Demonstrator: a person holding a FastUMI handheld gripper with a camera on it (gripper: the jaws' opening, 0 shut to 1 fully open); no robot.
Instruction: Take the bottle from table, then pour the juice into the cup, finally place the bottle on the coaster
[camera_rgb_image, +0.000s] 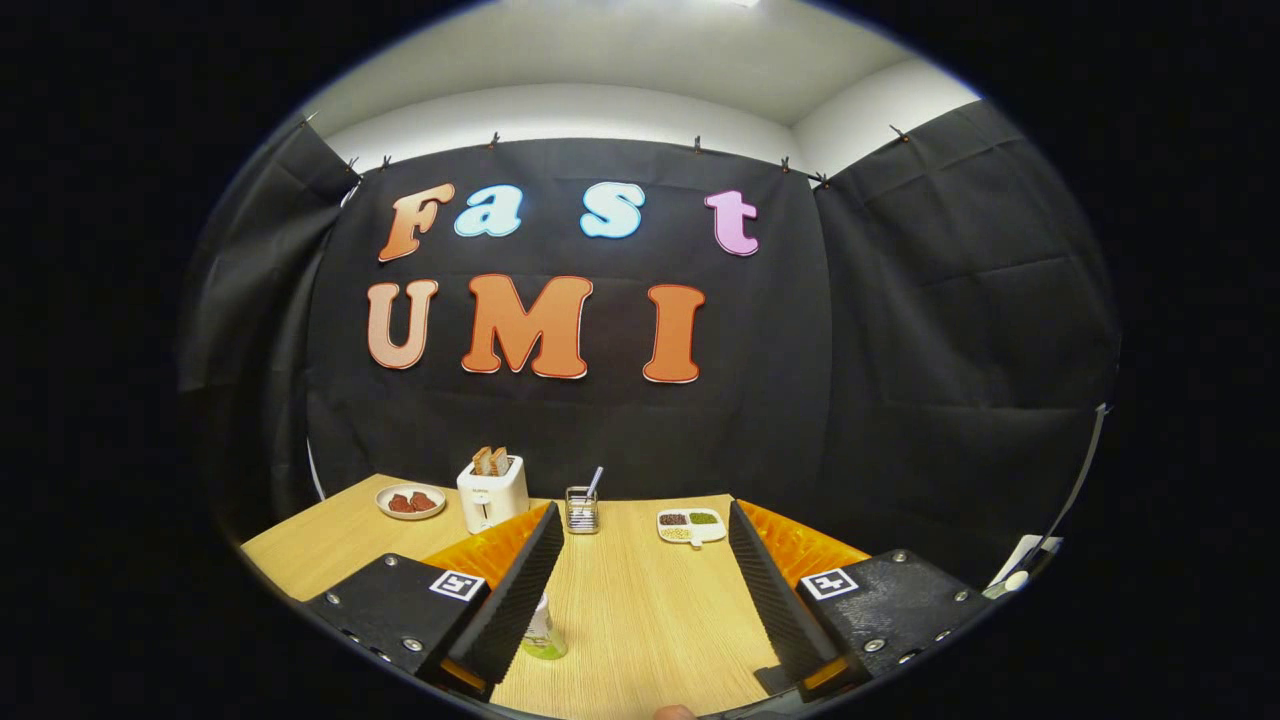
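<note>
Right now the gripper hangs with its jaws spread wide and grasping nothing, bare wooden surface between them. The bottle stands low down, half hidden behind the left finger, on its inner side; it appears clear with a green-yellow liquid at the bottom, though so little of it shows that I cannot be sure how full it is. The likeliest mishap is that finger clipping the bottle and toppling it, since the bottle sits touching or just beside that finger, not centred in the gap. Taking the bottle as landmark: well beyond it stands a small wire holder with a spoon-like handle in it; beyond and to its left a white toaster carries two slices of bread, and further left a plate holds reddish pieces; beyond and to its right a divided dish holds dark, green and pale grains.
</note>
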